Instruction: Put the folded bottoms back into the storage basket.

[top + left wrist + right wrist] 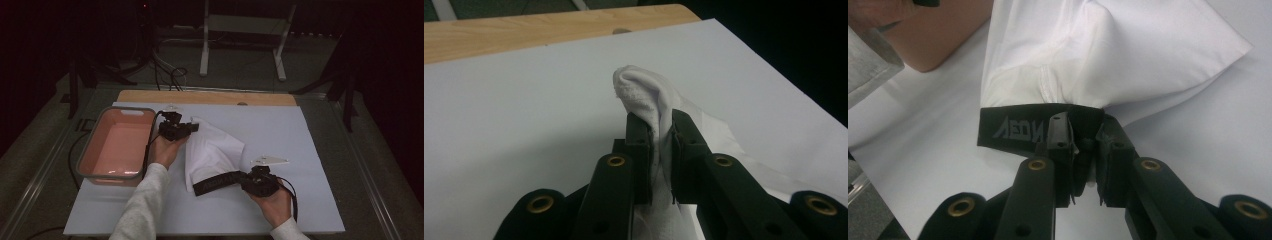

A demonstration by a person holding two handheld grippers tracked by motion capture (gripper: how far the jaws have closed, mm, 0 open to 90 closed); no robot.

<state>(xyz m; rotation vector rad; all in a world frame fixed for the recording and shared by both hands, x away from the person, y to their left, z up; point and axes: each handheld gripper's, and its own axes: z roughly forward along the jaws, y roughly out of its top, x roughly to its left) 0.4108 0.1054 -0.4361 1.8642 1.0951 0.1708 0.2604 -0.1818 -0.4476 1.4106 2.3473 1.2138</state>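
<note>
1. Left gripper (192, 127) is clamped on a fold of the white garment (212, 150), up near the pink tub (117, 144); in the left gripper view a bunched tuft of cloth (644, 95) pokes out above the jaws, which are pinched tight on it.
2. Right gripper (240, 180) has hold of the garment's black waistband (217, 183); in the right gripper view the band (1013, 127), with grey lettering on it, sits squeezed between the closed jaws.
3. The garment hangs stretched between the two grippers over the middle of the white sheet (300, 135) that covers the table, its far end lifted at the left gripper and its band end low at the right one.
4. The tub sits at the left edge of the sheet, just beside the left hand (165, 150).
5. The right hand (275, 202) is near the front edge of the sheet, well apart from the tub.
6. A strip of bare wooden tabletop (210, 97) shows beyond the sheet's far edge.
</note>
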